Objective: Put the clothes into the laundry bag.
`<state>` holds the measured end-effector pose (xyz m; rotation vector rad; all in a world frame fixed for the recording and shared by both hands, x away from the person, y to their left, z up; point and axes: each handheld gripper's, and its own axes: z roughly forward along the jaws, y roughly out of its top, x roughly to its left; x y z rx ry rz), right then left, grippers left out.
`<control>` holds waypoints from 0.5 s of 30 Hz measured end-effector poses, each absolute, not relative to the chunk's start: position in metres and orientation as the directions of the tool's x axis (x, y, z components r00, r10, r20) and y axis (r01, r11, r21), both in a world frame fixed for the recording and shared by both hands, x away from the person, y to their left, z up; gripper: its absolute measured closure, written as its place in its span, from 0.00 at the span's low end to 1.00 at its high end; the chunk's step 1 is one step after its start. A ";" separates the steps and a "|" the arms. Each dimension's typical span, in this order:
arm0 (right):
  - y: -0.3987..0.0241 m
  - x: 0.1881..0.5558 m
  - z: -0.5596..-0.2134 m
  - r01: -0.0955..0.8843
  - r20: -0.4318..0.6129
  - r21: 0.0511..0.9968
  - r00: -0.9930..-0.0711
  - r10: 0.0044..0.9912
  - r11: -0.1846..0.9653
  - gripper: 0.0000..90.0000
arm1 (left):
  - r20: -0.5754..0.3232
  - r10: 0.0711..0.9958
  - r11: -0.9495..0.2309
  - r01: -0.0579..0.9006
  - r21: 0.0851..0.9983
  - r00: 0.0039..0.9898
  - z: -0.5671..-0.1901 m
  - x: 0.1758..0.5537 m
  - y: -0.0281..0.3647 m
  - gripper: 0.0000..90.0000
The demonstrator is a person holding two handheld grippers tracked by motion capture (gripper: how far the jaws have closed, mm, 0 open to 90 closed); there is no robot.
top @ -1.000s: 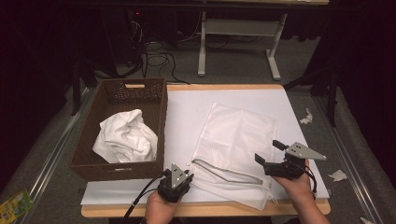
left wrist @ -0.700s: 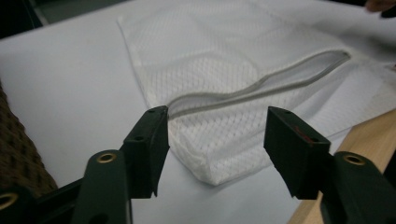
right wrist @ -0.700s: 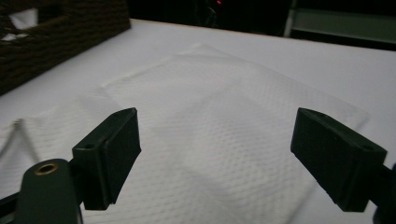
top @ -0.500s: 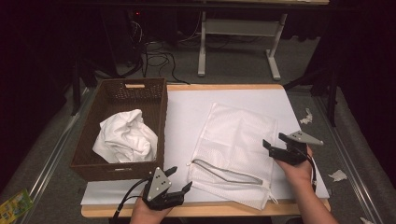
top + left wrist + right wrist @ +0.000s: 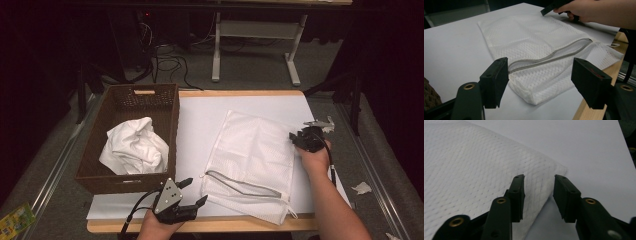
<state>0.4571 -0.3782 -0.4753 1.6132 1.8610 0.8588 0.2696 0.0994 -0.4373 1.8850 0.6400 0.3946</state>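
A white mesh laundry bag (image 5: 255, 150) lies flat on the white table cover, its grey zipper (image 5: 240, 185) part open near the front edge. My left gripper (image 5: 195, 191) hovers at the front edge, left of the bag's near corner (image 5: 536, 45). It is open with nothing between its jaws (image 5: 540, 61), which have just been opening and then eased in slightly. My right gripper (image 5: 295, 137) is at the bag's far right edge. Its jaws have just been closing, and they straddle the bag's corner edge (image 5: 474, 165) with a gap still showing (image 5: 539, 177).
A brown wicker basket (image 5: 172, 125) stands at the left with a crumpled white cloth (image 5: 135, 147) inside. The table's wooden front edge (image 5: 240, 225) runs just below the bag. Paper scraps (image 5: 361, 187) lie off the right side.
My right gripper has travelled away along the bag's right edge to its far corner, and its jaws have narrowed. My left gripper came off the bag's near corner, opened and lifted slightly.
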 end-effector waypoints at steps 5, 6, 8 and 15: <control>-0.379 0.465 -0.478 0.675 0.005 0.730 -0.160 0.987 0.106 0.91 | -0.019 0.595 -0.302 0.245 0.921 0.803 -0.439 0.268 0.098 0.34; -0.379 0.465 -0.477 0.675 0.000 0.728 -0.179 0.984 0.123 0.97 | -0.017 0.598 -0.305 0.247 0.920 0.801 -0.439 0.269 0.098 0.34; -0.379 0.466 -0.477 0.681 -0.001 0.720 -0.191 0.982 0.133 0.98 | -0.014 0.602 -0.308 0.248 0.919 0.798 -0.440 0.269 0.098 0.34; -0.394 0.453 -0.474 0.693 -0.023 0.708 -0.163 0.986 0.131 0.99 | -0.017 0.609 -0.306 0.254 0.917 0.793 -0.441 0.270 0.097 0.34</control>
